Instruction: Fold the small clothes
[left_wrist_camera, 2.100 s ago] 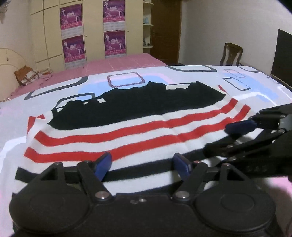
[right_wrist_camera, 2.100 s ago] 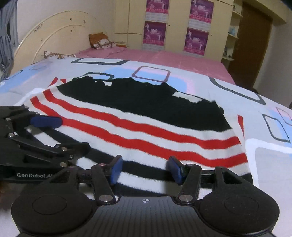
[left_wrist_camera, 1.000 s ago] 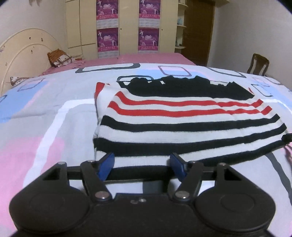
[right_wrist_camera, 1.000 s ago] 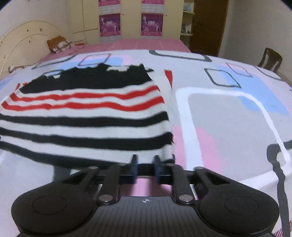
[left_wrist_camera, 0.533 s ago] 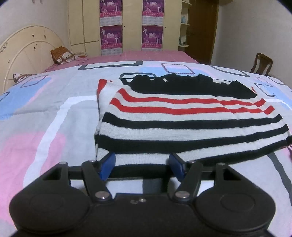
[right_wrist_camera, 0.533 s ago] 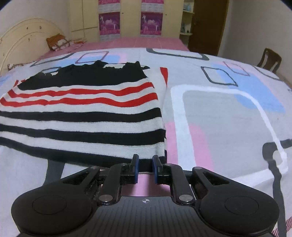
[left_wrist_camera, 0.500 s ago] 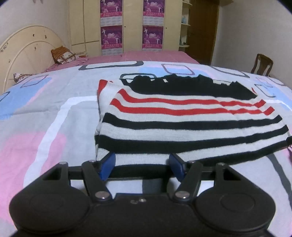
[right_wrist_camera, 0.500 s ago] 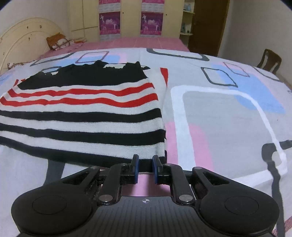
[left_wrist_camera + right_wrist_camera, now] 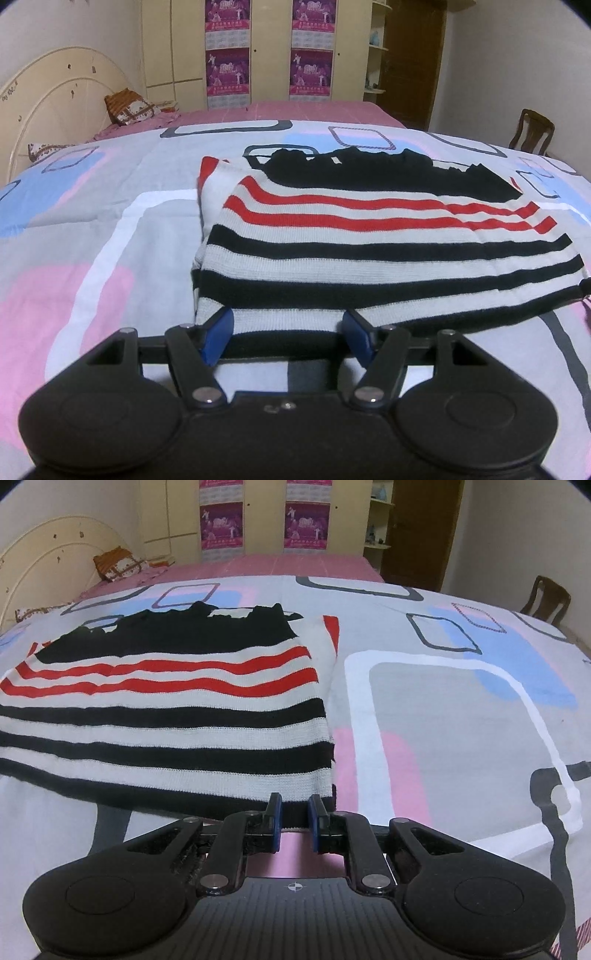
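Note:
A knitted sweater (image 9: 369,251) with black, red and white stripes lies folded on the bed. In the left wrist view its near left corner sits between the fingers of my left gripper (image 9: 288,332), which stands open with its blue pads wide apart and clear of the cloth. In the right wrist view the sweater (image 9: 166,716) fills the left half. My right gripper (image 9: 295,818) is shut on the black hem at the near right corner, which hangs slightly raised above the sheet.
The bedsheet (image 9: 443,709) is grey with pink, blue and white shapes and stretches out flat around the sweater. A headboard (image 9: 48,107) and a pillow (image 9: 129,107) are far left. A wooden chair (image 9: 546,598) stands at the far right beside the bed.
Two seconds ago both grippers were open, side by side at the sweater's middle. They now sit at opposite near corners, the right one closed on the hem. Little has shifted in the last half second.

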Available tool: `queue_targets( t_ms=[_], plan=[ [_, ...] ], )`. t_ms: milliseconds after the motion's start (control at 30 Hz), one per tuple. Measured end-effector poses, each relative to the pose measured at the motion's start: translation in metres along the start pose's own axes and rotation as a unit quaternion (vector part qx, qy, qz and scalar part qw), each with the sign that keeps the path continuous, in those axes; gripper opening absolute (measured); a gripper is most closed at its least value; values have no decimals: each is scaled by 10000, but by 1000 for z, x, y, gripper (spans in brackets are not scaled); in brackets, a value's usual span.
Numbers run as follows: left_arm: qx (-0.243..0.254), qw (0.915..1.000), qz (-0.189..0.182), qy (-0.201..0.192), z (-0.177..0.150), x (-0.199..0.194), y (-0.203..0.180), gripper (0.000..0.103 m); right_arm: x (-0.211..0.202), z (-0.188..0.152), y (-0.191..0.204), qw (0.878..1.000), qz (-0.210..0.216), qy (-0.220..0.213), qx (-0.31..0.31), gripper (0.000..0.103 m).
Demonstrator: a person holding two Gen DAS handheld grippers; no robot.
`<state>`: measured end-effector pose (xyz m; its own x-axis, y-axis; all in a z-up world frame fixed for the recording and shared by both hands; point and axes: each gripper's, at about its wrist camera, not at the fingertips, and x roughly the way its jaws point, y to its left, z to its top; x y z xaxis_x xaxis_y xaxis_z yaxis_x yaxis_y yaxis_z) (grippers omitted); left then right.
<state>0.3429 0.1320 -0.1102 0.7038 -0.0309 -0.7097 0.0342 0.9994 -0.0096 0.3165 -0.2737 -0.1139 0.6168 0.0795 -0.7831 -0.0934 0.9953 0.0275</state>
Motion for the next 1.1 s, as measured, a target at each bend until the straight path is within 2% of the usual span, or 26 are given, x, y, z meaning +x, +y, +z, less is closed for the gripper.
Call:
queue_targets(
  t_ms=[67, 100, 133, 167, 200, 233, 267, 300, 333, 367, 400, 467, 500, 567, 667, 700, 733, 833, 900, 967, 1000, 1033, 1067, 1100],
  plan=[
    [-129, 9999, -28, -12, 3, -7, 3, 69, -8, 3, -3, 9999, 45, -48, 81, 15],
    [-207, 9997, -38, -83, 3, -12, 5, 81, -12, 4, -4, 9999, 30, -98, 115, 15],
    [-296, 9994, 64, -172, 1, -19, 6, 95, -17, 4, -4, 9998, -24, -139, 120, 32],
    [-424, 9985, 208, -259, -1, -26, 8, 96, -21, 4, -4, 9998, -74, -173, 100, 51],
    [-619, 9974, 178, -313, -4, -33, 12, 95, -28, 2, -4, 9993, -64, -356, 97, 71],
    [-911, 9953, 20, -318, -8, -39, 17, 91, -34, 0, -5, 9986, 30, -514, 91, 71],
    [-1198, 9922, -107, -332, -13, -43, 21, 89, -38, 0, -5, 9984, 99, -537, 116, 71],
    [-1498, 9879, -217, -345, -18, -45, 24, 86, -41, 0, -5, 9982, 137, -570, 162, 63],
    [-1844, 9815, -374, -363, -23, -45, 28, 82, -43, 0, -5, 9975, 229, -629, 213, 44],
    [-2219, 9730, -523, -361, -28, -43, 33, 79, -44, 1, -5, 9968, 367, -647, 297, 33],
    [-2633, 9619, -664, -332, -32, -38, 38, 74, -43, 3, -5, 9961, 487, -623, 393, 16],
    [-3434, 9342, -917, -295, -40, -24, 46, 71, -38, 8, 2, 9947, 672, -575, 514, 12],
    [-3661, 9252, -913, -414, -42, -20, 48, 70, -36, 11, 7, 9943, 732, -562, 529, 12],
    [-3916, 9140, -908, -541, -39, -11, 52, 69, -31, 19, 19, 9933, 891, -507, 526, 12],
    [-4128, 9039, -881, -693, -30, 5, 59, 65, -19, 34, 40, 9919, 1095, -465, 445, 12],
    [-4194, 9007, -878, -712, -28, 10, 62, 58, -14, 39, 48, 9919, 1115, -456, 398, 6],
    [-4293, 8959, -878, -726, -25, 17, 66, 46, -8, 44, 54, 9918, 1146, -437, 363, 4],
    [-4531, 8837, -942, -695, -20, 35, 77, 33, 11, 59, 71, 9911, 1225, -365, 376, 4],
    [-4537, 8830, -1035, -619, -13, 41, 81, 33, 22, 69, 82, 9907, 1269, -356, 346, 4],
    [-4371, 8914, -1061, -563, -8, 43, 80, 25, 31, 77, 93, 9898, 1342, -354, 308, 4],
    [-4394, 8897, -1099, -564, -9, 43, 82, 17, 35, 80, 98, 9895, 1369, -360, 288, 4],
    [-4528, 8803, -1219, -722, -11, 38, 84, 16, 38, 82, 103, 9889, 1409, -377, 281, 4],
    [-4529, 8739, -1416, -1056, -10, 28, 83, 15, 40, 84, 107, 9884, 1445, -387, 277, 4],
    [-4394, 8777, -1464, -1231, -7, 22, 81, 15, 42, 86, 111, 9879, 1476, -399, 256, 4]
  ],
)
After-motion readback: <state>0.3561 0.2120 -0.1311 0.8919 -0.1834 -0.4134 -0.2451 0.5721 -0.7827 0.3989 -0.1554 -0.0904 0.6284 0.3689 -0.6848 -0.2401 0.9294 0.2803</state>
